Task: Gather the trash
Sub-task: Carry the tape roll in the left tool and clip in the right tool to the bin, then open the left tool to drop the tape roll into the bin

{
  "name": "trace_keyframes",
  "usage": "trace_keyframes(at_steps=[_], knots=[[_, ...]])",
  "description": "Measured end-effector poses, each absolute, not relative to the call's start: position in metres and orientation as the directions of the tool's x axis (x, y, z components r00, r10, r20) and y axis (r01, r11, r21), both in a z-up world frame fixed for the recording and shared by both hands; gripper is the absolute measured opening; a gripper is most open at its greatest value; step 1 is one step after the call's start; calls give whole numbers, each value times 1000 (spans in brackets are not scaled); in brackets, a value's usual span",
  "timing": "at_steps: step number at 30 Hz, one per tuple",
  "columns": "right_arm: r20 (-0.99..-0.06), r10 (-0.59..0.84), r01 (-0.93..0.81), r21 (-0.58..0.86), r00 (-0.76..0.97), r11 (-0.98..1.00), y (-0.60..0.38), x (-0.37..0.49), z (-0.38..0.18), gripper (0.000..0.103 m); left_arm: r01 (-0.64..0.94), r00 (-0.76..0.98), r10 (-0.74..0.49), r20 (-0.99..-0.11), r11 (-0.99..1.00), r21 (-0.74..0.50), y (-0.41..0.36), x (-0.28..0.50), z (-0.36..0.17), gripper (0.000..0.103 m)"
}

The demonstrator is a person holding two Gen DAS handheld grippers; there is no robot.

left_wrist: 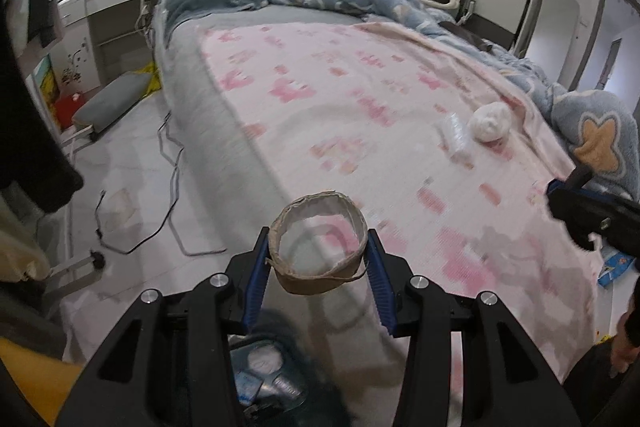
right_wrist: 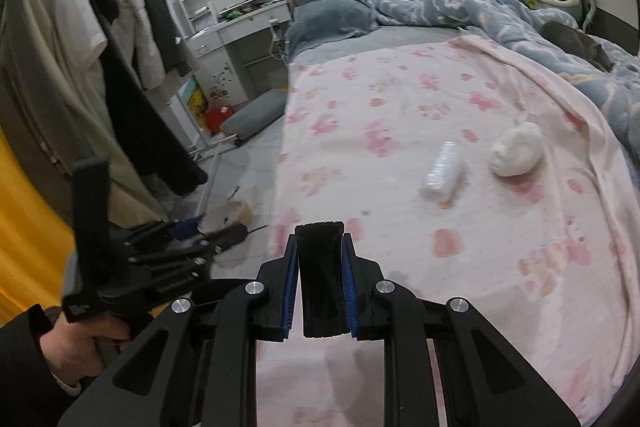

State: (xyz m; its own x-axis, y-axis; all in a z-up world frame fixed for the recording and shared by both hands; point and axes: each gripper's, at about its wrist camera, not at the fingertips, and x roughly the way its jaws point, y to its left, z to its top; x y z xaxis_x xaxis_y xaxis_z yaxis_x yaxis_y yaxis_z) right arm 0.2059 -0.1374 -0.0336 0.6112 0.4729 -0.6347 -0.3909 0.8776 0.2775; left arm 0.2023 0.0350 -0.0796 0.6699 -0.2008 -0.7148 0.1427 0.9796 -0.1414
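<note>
L gripper [left_wrist: 318,259] is pinching a cardboard ring [left_wrist: 318,247] w/ blue pads, holding it over the bed [left_wrist: 224,143] edge above a bin [left_wrist: 264,375], while R gripper [right_wrist: 320,287] is clamping a black block [right_wrist: 322,291], w/ a wad [right_wrist: 516,155] & wrapper [right_wrist: 442,173] lying apart on the pink sheet [right_wrist: 400,107].

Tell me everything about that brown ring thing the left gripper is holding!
The brown cardboard ring looks like an empty tape roll core: a thin hollow band, tan outside, paler inside, with a frayed edge and a loose strip peeling off one side. It is squeezed slightly oval between the blue-padded fingers of the left gripper, held in the air over the edge of the pink-patterned blanket.
</note>
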Motion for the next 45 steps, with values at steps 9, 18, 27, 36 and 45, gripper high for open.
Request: trace_keyframes(at_steps=[9,18,27,36,45], knots=[[-635,501,-431,279,588,858,-92,182,-29,20,75,607,-137,-783,990,-116,75,181,-108,48],[-650,529,-477,278,546,834,-51,178,-33,20,11,474,-102,-875,994,-110,107,173,-156,49],[-683,544,-528,266,488,807,-9,181,-47,20,-3,327,-141,-935,989,-150,119,162,-203,49],[-714,533,-550,247,454,798,20,187,-61,20,-16,249,-168,-954,984,-178,142,148,-220,65],[-774,497,-571,219,393,792,51,194,-87,20,-43,286,-157,-945,983,-176,168,137,-206,66]])
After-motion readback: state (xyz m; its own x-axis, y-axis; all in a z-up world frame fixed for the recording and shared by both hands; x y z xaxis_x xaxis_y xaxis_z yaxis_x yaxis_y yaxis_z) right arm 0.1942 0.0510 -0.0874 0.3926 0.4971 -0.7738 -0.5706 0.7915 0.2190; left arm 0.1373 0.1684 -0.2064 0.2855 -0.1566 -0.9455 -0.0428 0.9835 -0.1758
